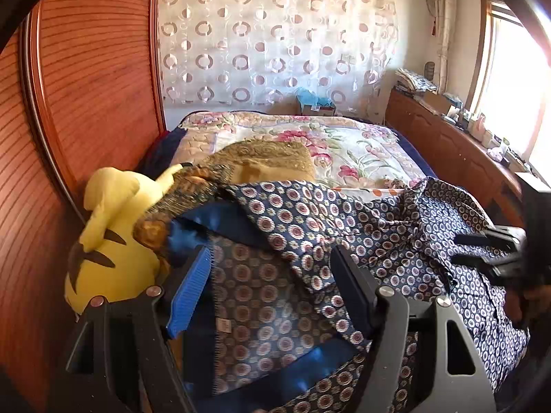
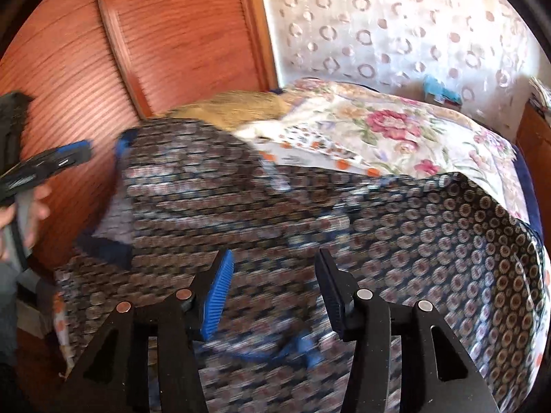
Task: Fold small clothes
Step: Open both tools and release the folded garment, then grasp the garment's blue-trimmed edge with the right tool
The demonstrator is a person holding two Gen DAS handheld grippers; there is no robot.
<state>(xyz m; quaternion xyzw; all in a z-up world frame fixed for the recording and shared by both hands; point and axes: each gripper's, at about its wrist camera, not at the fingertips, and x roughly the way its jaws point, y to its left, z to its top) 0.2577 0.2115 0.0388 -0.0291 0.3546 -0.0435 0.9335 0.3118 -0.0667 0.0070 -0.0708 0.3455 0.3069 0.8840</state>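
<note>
the dark blue shirt (image 1: 303, 227) with little round flowers lies crumpled on the bed (image 1: 361, 144), spread out sideways from the yellow plush toy (image 1: 110, 234) toward the window side. the left gripper (image 1: 272, 285) hangs just over the toy end of it, jaws wide apart, with nothing pinched. the right gripper (image 2: 275, 292) hangs over the other end, jaws apart too, holding nothing. each hand is close to its own end, so each could likely pinch an edge and fold it in.
</note>
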